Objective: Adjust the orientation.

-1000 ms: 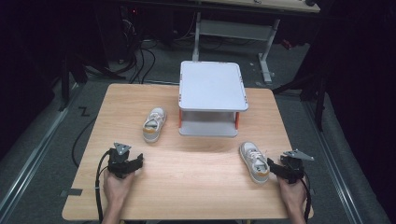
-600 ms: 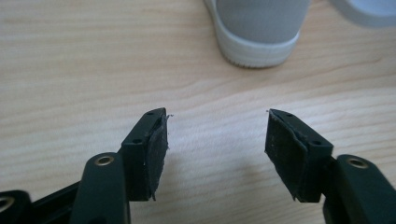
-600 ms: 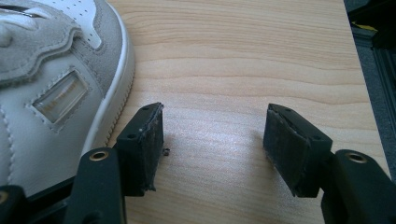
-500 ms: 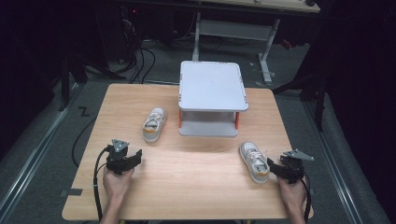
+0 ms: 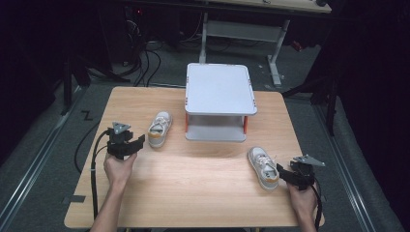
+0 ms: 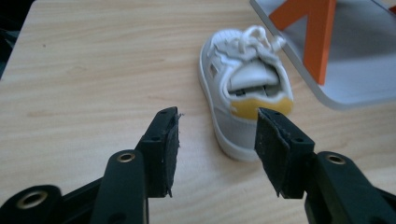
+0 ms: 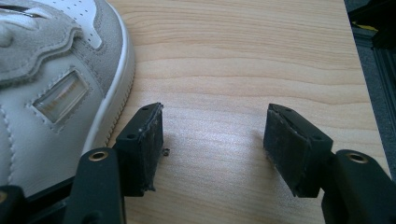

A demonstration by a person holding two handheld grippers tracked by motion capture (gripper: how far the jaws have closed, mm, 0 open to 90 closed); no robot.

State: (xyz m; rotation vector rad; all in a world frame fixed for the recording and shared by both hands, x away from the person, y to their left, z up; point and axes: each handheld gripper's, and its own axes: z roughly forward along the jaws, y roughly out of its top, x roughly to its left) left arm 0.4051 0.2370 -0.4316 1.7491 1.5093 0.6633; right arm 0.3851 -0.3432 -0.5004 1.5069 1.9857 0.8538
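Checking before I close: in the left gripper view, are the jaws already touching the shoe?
No: the left gripper stands open short of the shoe, with bare table between its jaws.

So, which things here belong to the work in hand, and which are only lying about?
In hand:
- left shoe, before the open left claw
- right shoe, beside the open right claw

Only lying about:
- grey two-level shelf
- cables on the floor

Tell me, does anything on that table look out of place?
The two shoes lie far apart: one left of the grey rack, the other near the table's right front. Nothing is spilled or visibly damaged.
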